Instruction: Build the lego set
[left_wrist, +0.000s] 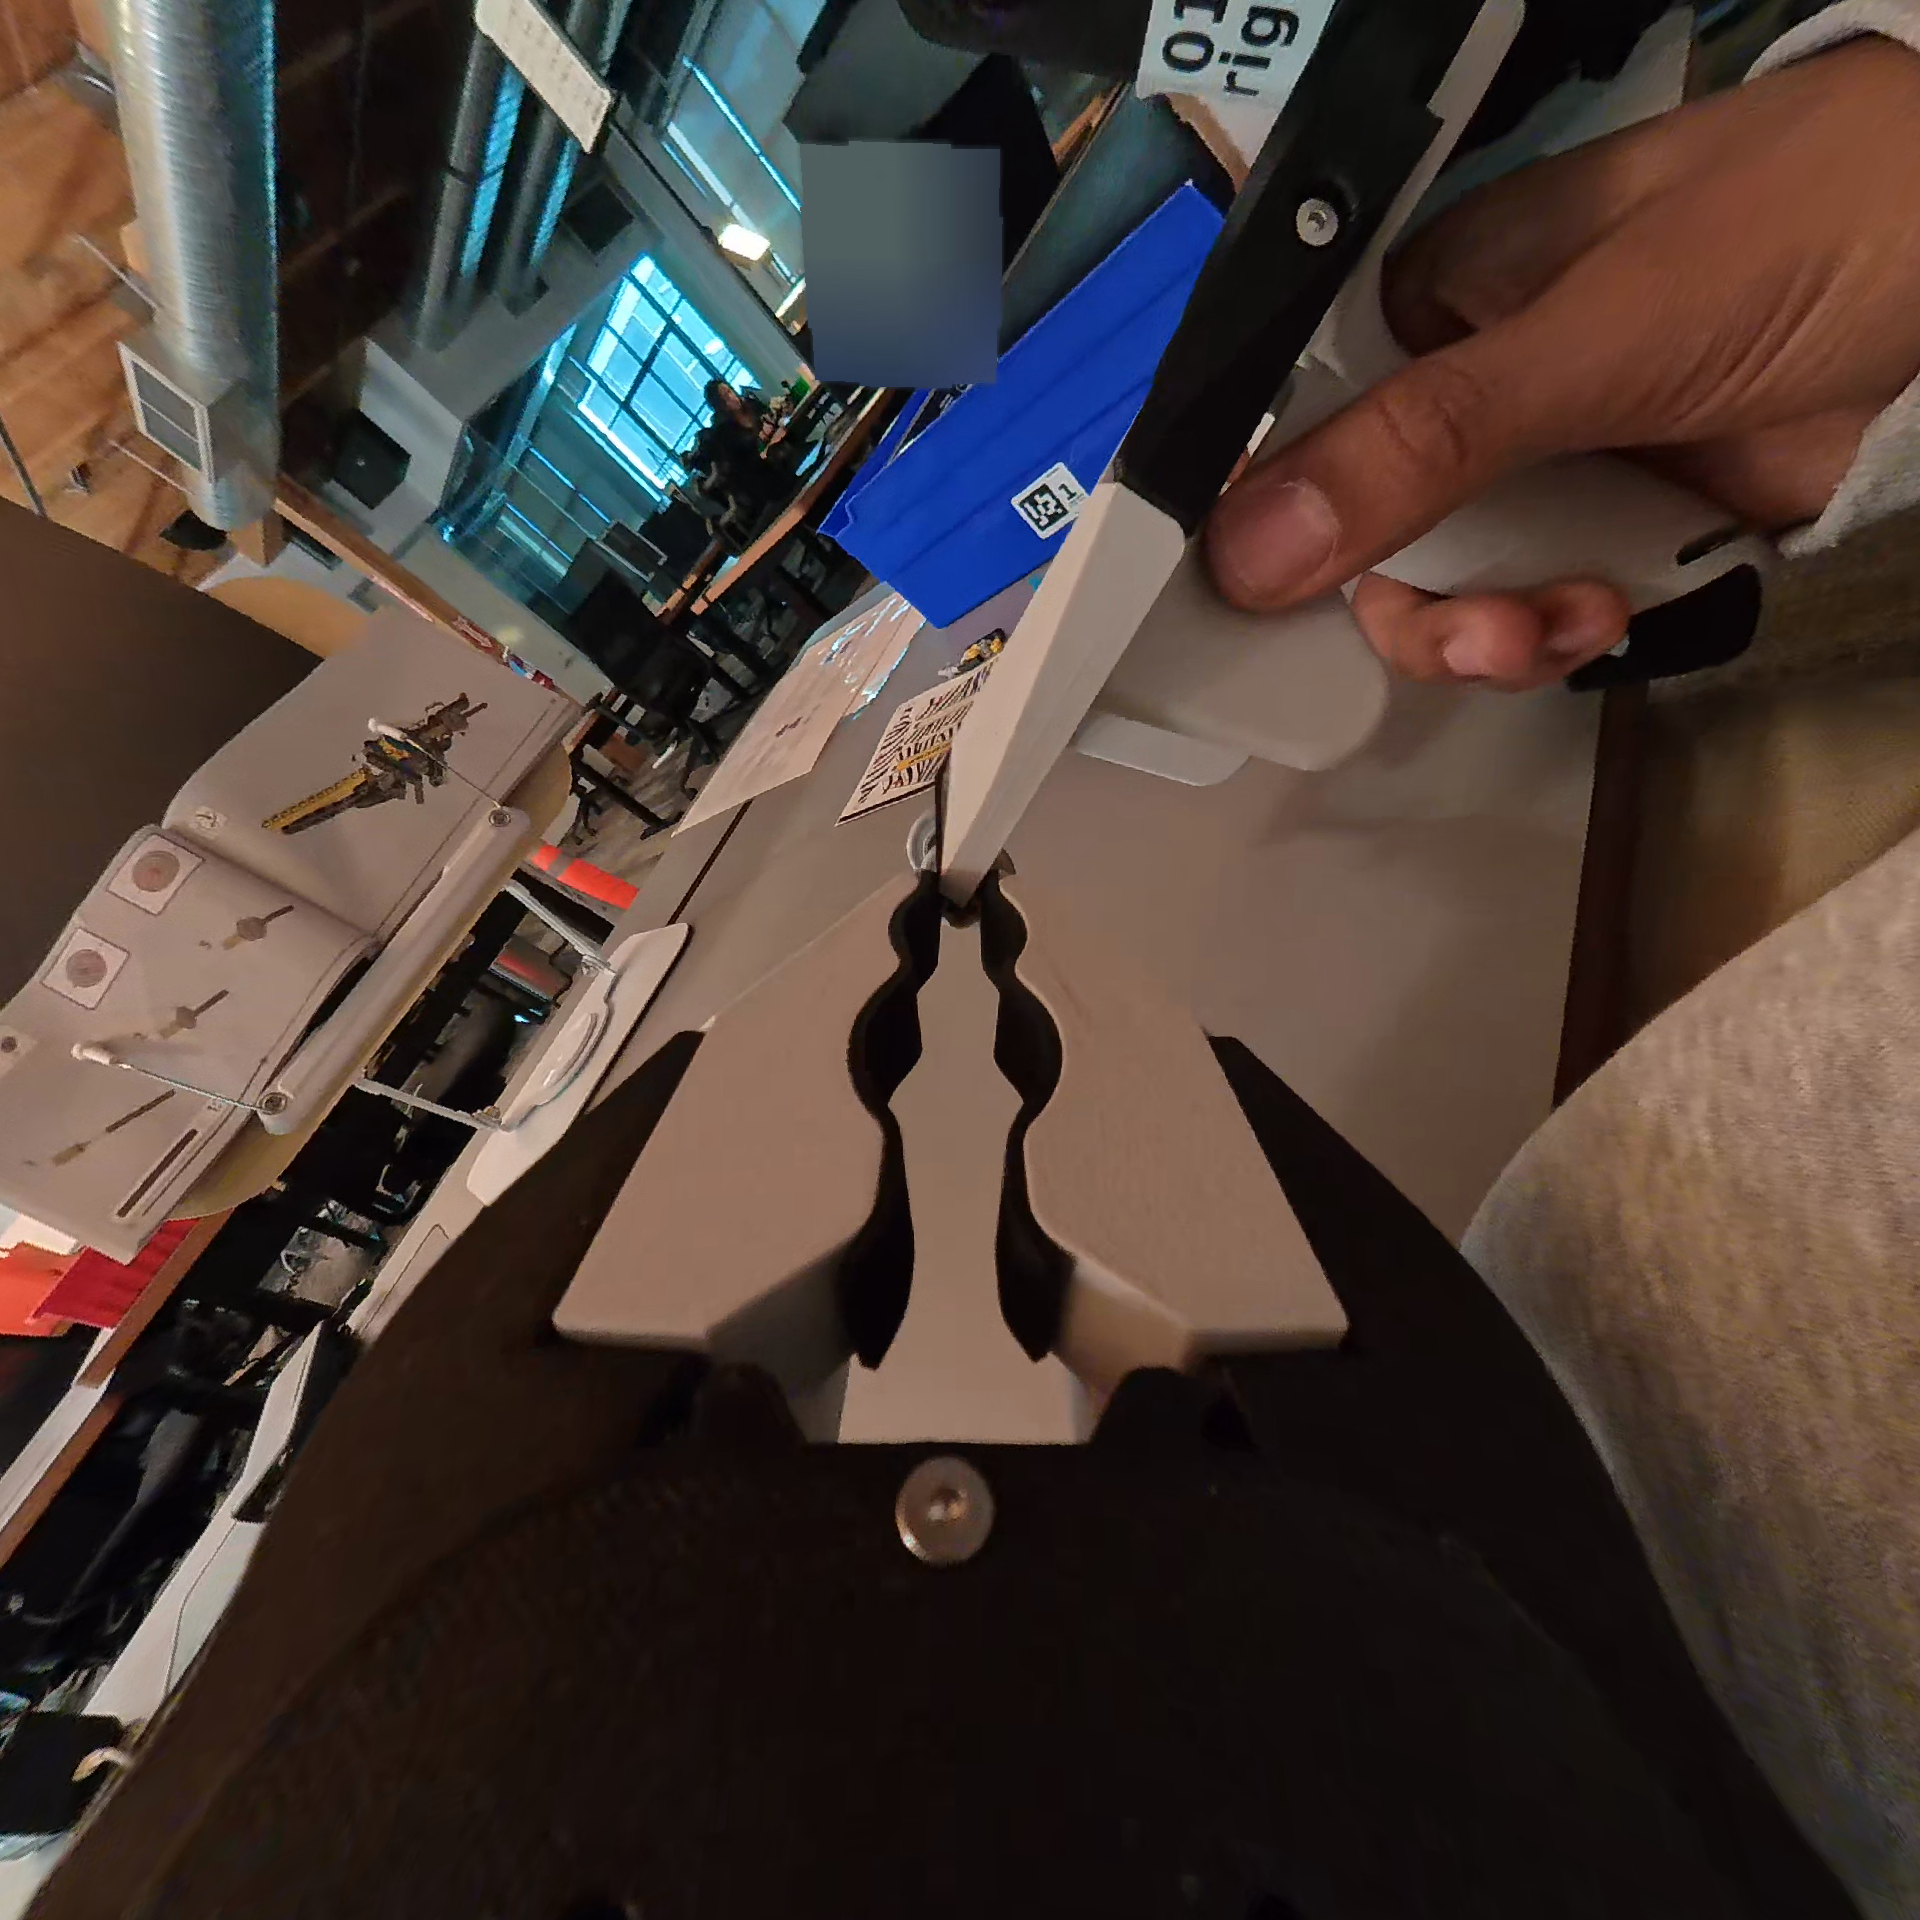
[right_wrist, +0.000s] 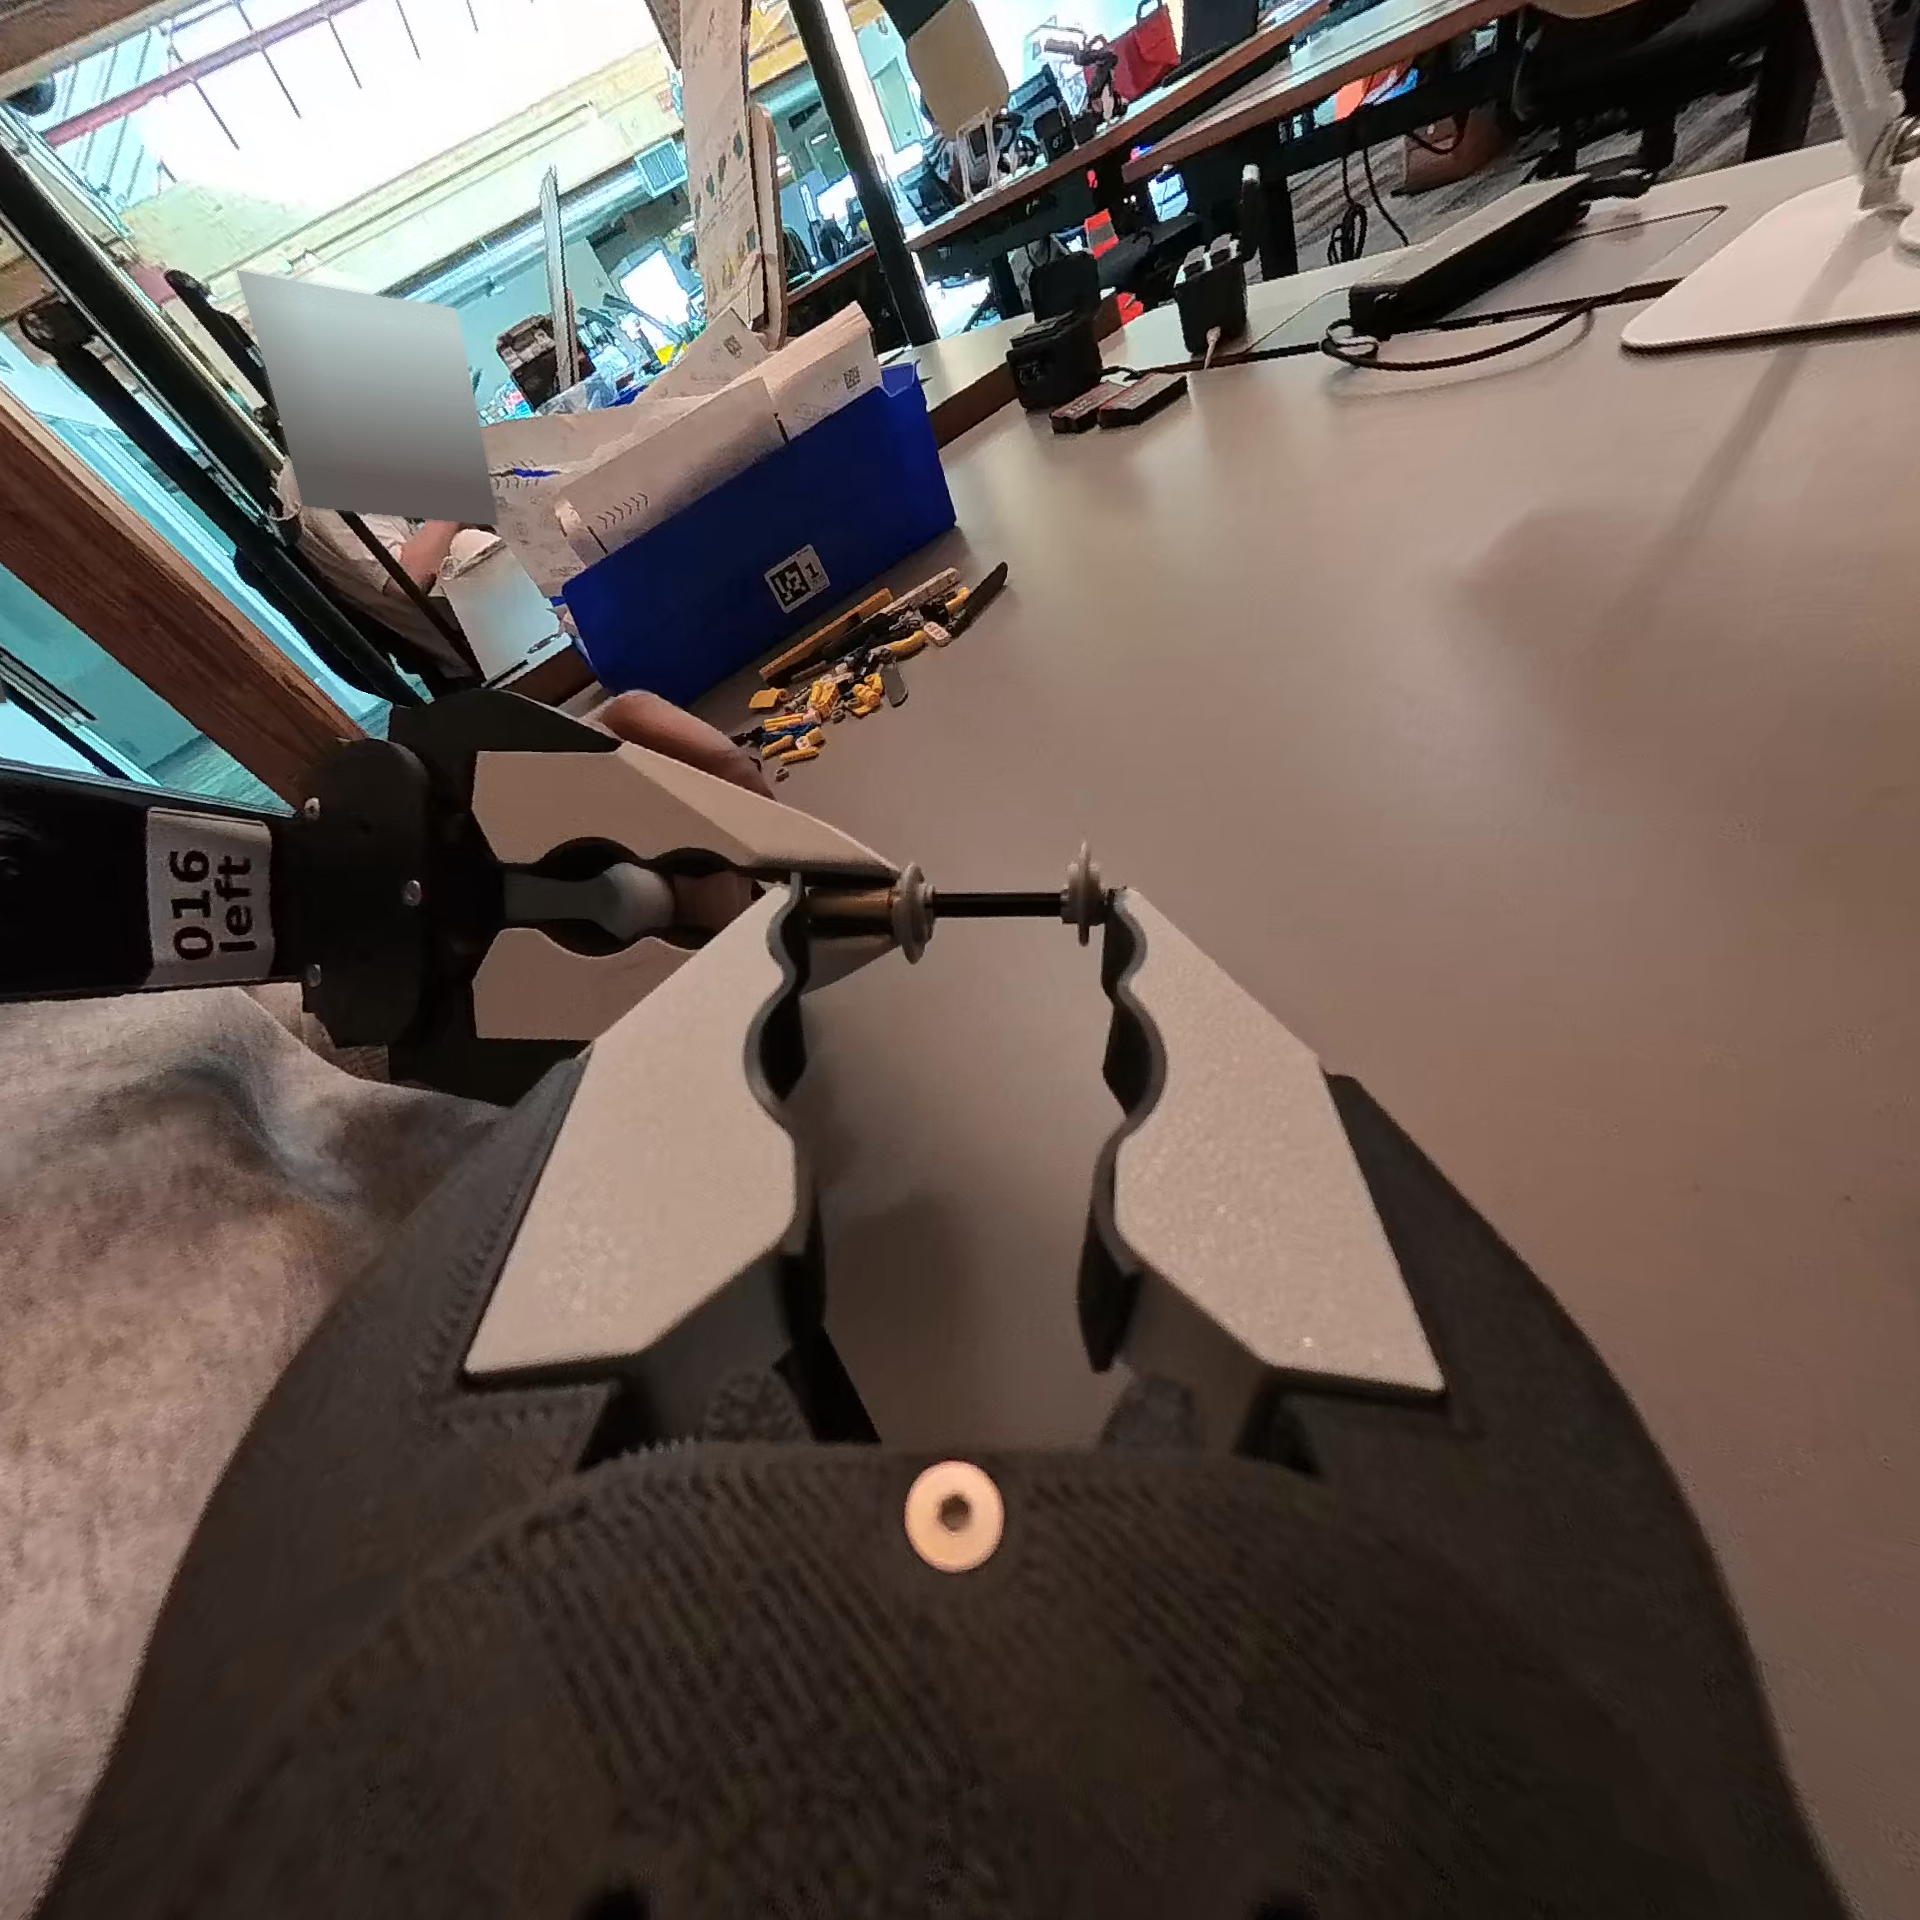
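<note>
**Axle held in mid-air between two pairs of tongs**

Here we are above the near part of the bench (right_wrist: 1455, 831), and a slim black axle (right_wrist: 997, 902) with two small grey wheels (right_wrist: 914, 909) on it hangs off the surface, well clear of it. The left tongs (right_wrist: 831, 883) come in from the side, nearly closed, pinching the brass-coloured end of the axle at their very tips. The right tongs (right_wrist: 951, 914) sit about halfway open, their two tips bracketing the whole axle lengthwise; one tip is right at the outer wheel, though whether it's actually pressing I can't tell. From the left wrist view, the left tongs (left_wrist: 961, 904) look all but closed on something tiny, with one finger of the right tongs (left_wrist: 1023, 717) meeting it there.

My read on the piece: light as anything, stiff plastic, but thin and slick, so it could twist or pop out of a tip grip. Best held across the shaft beside a wheel, not on the wheel rim, which I'd expect to spin.

The loose parts pile (right_wrist: 842, 675) lies far across the bench, just beside the blue bin (right_wrist: 748, 582).
</note>
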